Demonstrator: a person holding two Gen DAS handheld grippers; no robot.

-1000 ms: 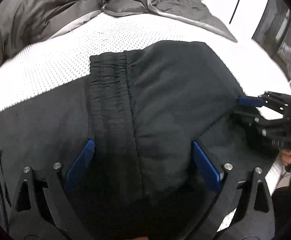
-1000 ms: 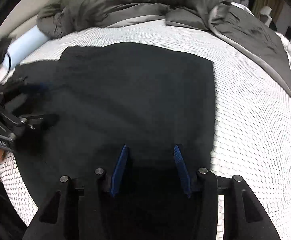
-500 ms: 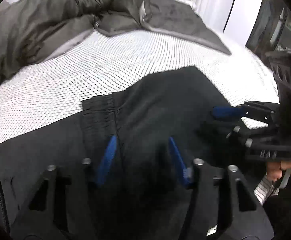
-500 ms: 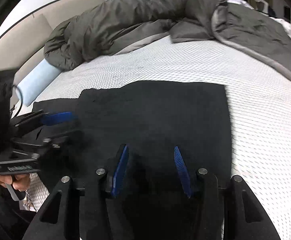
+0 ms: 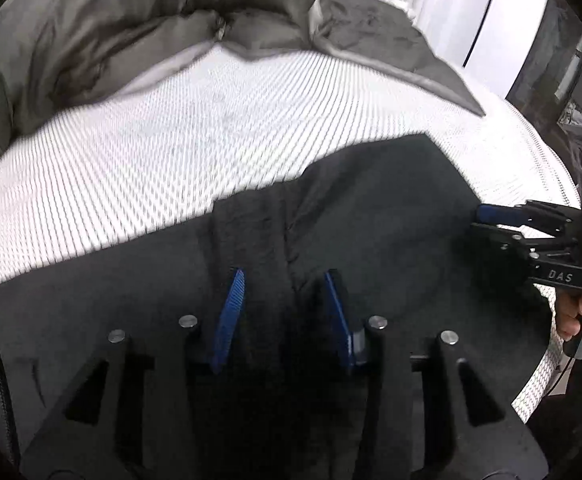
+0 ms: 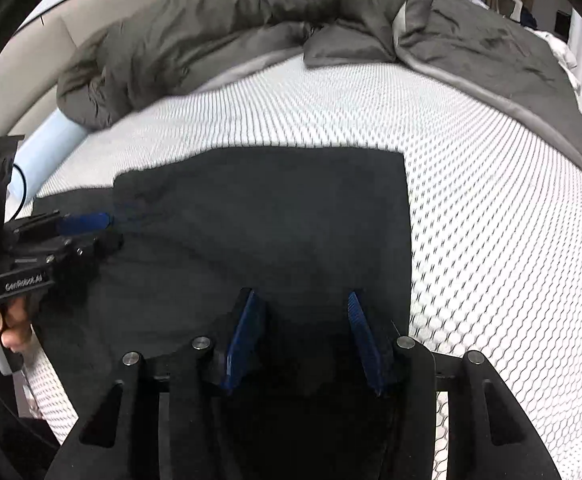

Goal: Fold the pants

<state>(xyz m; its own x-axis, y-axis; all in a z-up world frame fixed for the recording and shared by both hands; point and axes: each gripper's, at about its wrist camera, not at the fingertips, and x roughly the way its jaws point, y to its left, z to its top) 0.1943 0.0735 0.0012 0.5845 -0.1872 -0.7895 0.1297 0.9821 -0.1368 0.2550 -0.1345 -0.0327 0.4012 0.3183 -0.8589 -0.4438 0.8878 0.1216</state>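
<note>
Change: left gripper [image 5: 285,312] has just been closing, from spread wide to pinching a bunched fold of the pants [image 5: 371,216]; the fabric has lifted.
Left gripper: clamped on cloth near the waistband [image 5: 247,224].
Right gripper [image 6: 305,334]: pads pressed on the pants' near edge at 6 o'clock.
Pants: spread on the white mattress [image 6: 491,200].
Far: grey duvet [image 6: 219,28] at 12 o'clock.

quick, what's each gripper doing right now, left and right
left gripper: jaws have just been closing and now pinch the black pants near the waistband.
right gripper: closed on the pants' near edge.
</note>
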